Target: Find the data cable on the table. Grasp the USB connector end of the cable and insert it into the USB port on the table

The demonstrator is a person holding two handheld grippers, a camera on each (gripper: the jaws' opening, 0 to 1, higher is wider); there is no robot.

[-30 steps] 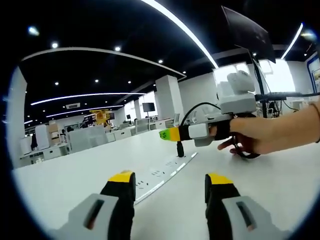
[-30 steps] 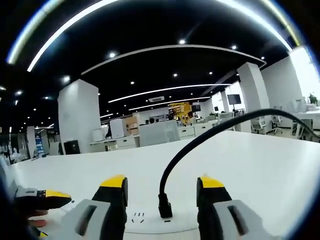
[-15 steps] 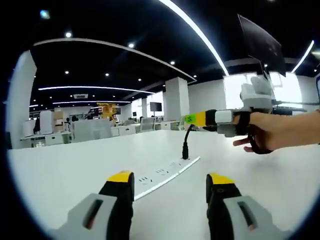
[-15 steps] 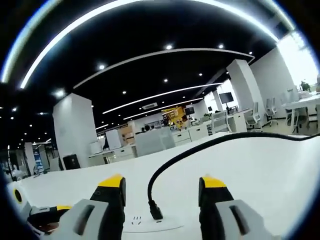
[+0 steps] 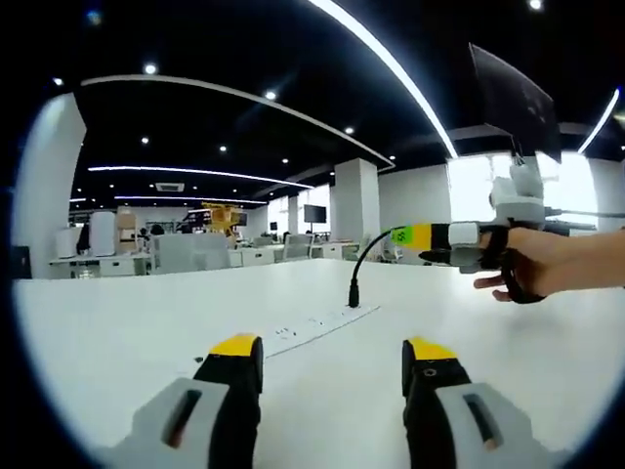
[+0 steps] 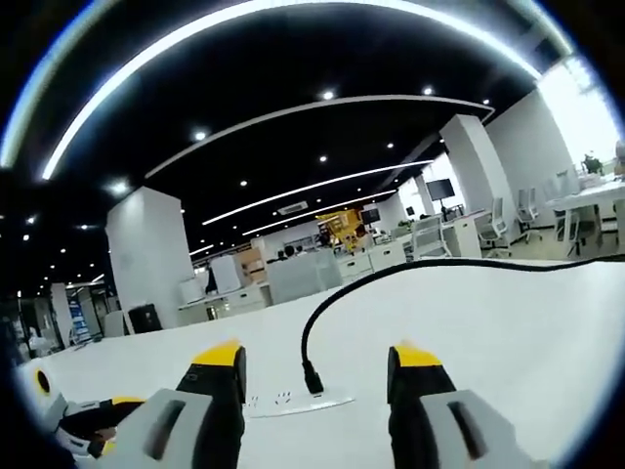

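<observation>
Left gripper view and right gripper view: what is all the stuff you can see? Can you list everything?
table: one, white, under everything.
power strip: one, white, lying on the table.
data cable: one, black, plug end upright at the power strip.
monitor: one, dark, high up.
pillars: a few, white, far back.
desks and chairs: several, pale, far back.
ceiling lights: many, white, overhead.
hand: one, holding the right gripper.
left gripper: one, grey, yellow-tipped fingers apart.
right gripper: one, same colours, fingers apart.

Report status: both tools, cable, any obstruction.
Left tool open, empty. Right tool open, empty. Cable connector upright in power strip, looks seated. No obstruction seen by the strip.
</observation>
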